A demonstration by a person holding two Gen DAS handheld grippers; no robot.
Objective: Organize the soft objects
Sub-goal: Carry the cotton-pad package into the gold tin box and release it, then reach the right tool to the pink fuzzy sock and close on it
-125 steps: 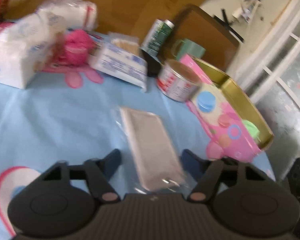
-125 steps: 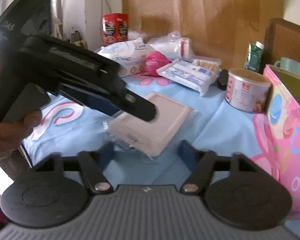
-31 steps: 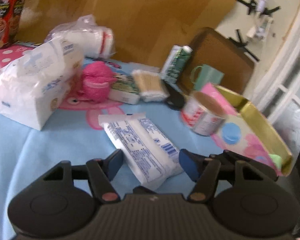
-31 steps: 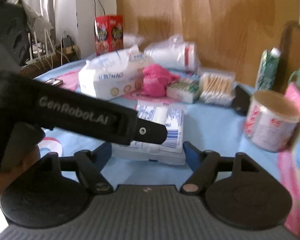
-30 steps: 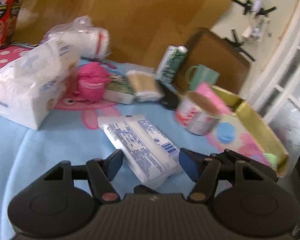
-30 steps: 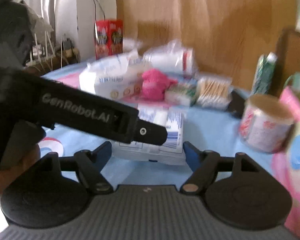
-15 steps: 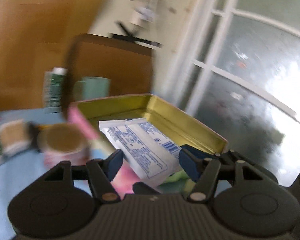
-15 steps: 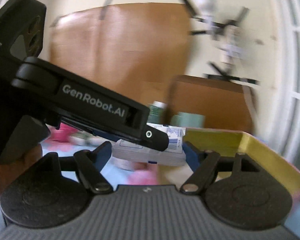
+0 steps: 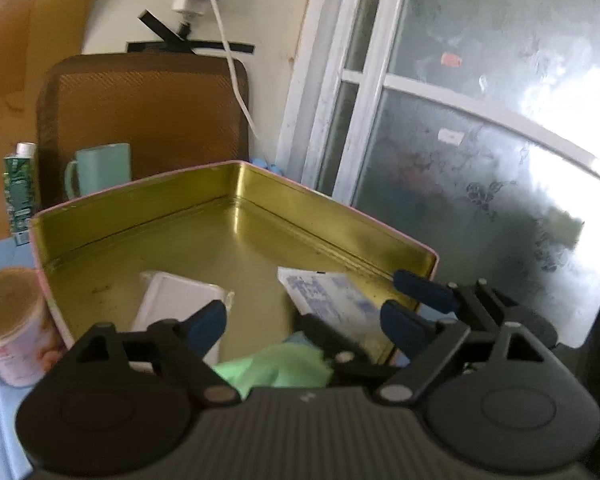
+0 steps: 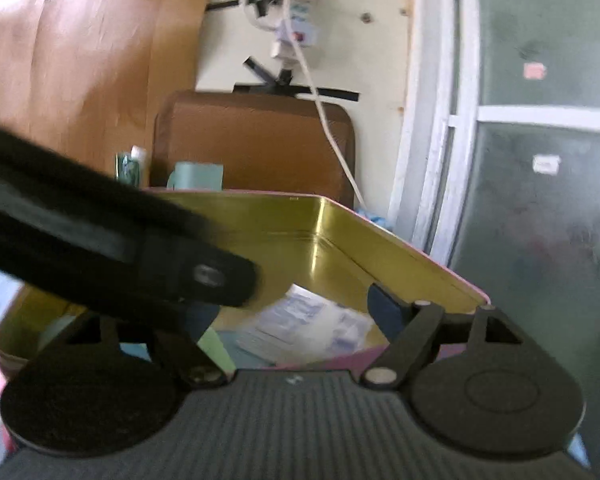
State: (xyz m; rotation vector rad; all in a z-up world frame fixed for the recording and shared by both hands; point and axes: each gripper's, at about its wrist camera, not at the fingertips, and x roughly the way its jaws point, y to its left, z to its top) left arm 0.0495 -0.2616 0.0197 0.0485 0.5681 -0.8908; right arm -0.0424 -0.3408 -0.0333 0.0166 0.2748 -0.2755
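Releasing: left gripper jaws just opened, right gripper also slack (nothing pinched). Printed pack lies inside gold tin, w/ white packet + green cloth. Remaining items unseen.

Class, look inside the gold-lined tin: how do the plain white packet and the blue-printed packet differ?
The plain white packet bears no print that shows; the blue-printed packet is covered in blue print. The plain white packet lies at the left of the tin, the blue-printed packet at the right. Both are flat, pale packs lying inside the tin, held by neither gripper.
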